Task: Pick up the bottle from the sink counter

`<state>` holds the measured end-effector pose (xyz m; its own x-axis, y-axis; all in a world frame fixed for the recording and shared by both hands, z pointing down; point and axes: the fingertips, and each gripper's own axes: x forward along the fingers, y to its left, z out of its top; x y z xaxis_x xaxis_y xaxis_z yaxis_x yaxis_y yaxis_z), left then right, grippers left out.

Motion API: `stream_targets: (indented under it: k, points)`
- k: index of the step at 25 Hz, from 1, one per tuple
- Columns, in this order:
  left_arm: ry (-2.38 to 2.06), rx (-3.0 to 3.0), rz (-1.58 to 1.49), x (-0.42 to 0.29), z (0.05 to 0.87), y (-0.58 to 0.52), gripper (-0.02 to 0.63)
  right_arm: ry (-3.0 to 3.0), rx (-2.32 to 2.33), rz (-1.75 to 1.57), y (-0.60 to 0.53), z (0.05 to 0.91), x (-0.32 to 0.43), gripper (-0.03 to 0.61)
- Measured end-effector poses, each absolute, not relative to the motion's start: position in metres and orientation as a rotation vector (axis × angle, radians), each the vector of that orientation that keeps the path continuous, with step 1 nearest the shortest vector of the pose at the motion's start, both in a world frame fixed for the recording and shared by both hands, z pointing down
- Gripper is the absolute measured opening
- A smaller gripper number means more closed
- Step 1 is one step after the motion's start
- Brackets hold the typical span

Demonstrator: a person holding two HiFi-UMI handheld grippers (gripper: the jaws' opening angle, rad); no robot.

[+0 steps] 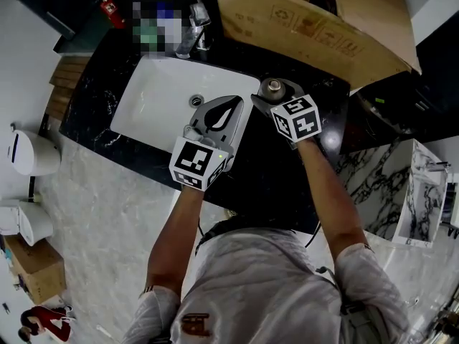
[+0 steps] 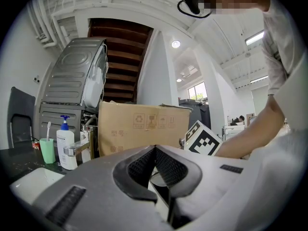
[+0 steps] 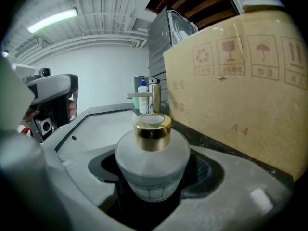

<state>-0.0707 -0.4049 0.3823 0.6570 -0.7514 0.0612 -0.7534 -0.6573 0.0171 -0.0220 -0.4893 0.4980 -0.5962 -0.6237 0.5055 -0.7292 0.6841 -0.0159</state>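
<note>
A squat frosted-glass bottle (image 3: 153,165) with a gold cap (image 3: 152,129) stands upright between the jaws of my right gripper (image 3: 154,182). The jaws sit wide on either side of it, and I see no pad pressing on the glass. From the head view only the bottle's cap (image 1: 272,87) shows, on the black counter (image 1: 93,113) to the right of the sink, with the right gripper (image 1: 275,96) around it. My left gripper (image 1: 231,104) hangs over the sink's right edge, its jaws shut with nothing between them (image 2: 155,149).
A white sink (image 1: 158,99) with a chrome faucet (image 1: 193,34) lies left of the bottle. A large cardboard box (image 1: 308,27) stands close behind it on the counter. A pump soap bottle (image 2: 66,148) and a green cup (image 2: 47,150) stand by the faucet.
</note>
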Motion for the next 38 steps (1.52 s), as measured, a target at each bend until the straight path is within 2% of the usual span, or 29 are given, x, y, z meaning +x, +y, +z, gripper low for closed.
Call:
stream_targets:
  k: [9,26,38]
  points:
    - [-1.279,2.842,0.079,-0.073,0.374,-0.396,0.000,-2.433,1.077,0.301,-0.484,0.489,-0.018,0.334]
    - [-1.271,2.892,-0.021,-0.063,0.342,-0.374,0.000,-2.614,1.091,0.188,-0.414,0.385,-0.012,0.334]
    - [-1.291,2.916,-0.112,-0.059,0.317,-0.353,0.000,-2.654,1.109,0.117,-0.380,0.352,-0.005,0.334]
